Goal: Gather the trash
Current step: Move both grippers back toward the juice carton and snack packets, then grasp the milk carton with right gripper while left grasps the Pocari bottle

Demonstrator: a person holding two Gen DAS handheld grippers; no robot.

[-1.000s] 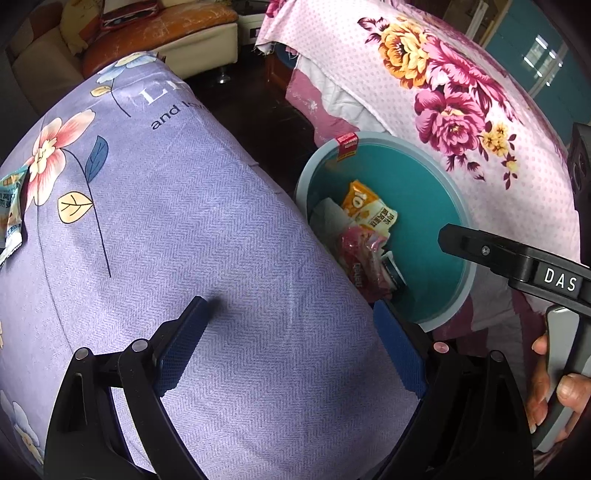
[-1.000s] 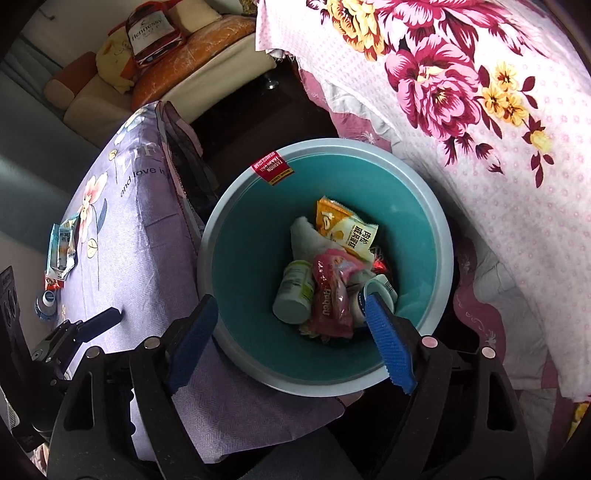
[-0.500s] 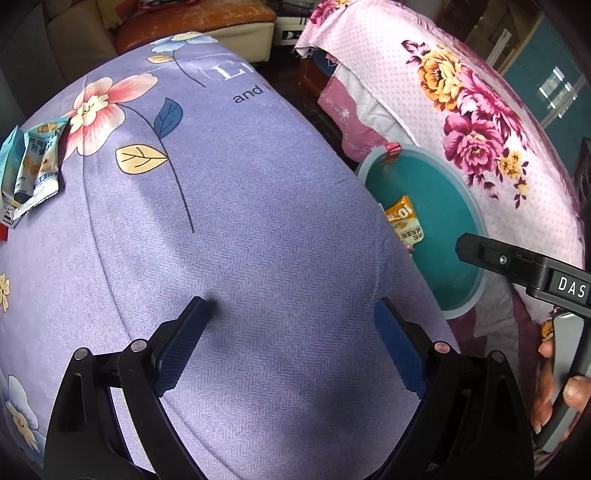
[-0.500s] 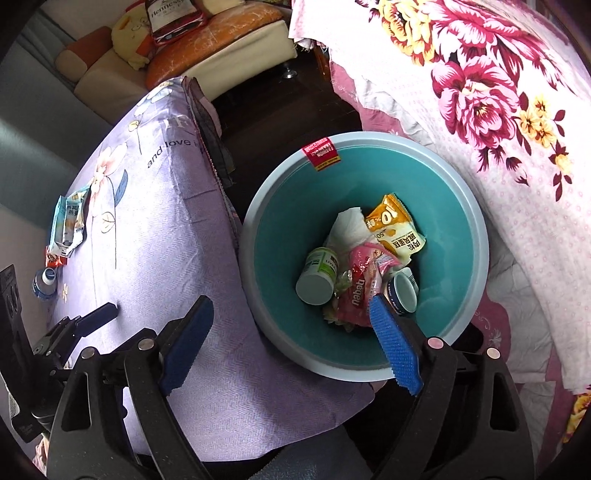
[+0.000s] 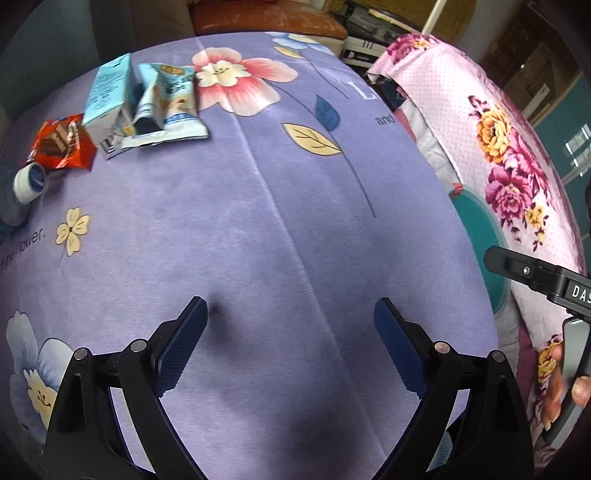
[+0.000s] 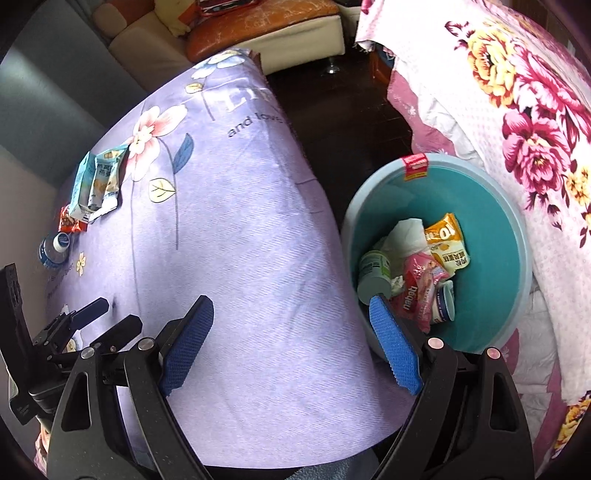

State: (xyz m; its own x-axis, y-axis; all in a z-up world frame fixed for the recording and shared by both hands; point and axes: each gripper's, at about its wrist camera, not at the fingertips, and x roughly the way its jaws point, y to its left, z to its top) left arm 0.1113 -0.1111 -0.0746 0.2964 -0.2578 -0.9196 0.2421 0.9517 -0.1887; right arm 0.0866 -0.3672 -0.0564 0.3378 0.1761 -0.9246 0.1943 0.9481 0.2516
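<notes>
Trash lies at the far left of the purple flowered table (image 5: 295, 221): a light blue carton (image 5: 107, 96), a blue-white snack wrapper (image 5: 170, 107), a red wrapper (image 5: 61, 142) and a small bottle with a white cap (image 5: 27, 182). The same pile (image 6: 96, 182) and bottle (image 6: 55, 249) show in the right wrist view. The teal trash bin (image 6: 491, 236) stands on the floor right of the table and holds several wrappers and containers. My left gripper (image 5: 291, 343) is open and empty over the table. My right gripper (image 6: 291, 332) is open and empty above the table's right edge, beside the bin.
A pink flowered cloth (image 6: 517, 103) drapes furniture right of the bin. A sofa with an orange cushion (image 6: 258, 26) stands behind the table. Dark floor (image 6: 343, 107) lies between table and sofa. The bin's rim (image 5: 480, 206) peeks past the table edge in the left wrist view.
Both grippers have swung left, away from the bin and over the table. The trash pile at the table's far left has come into fuller view. Both stay open.
</notes>
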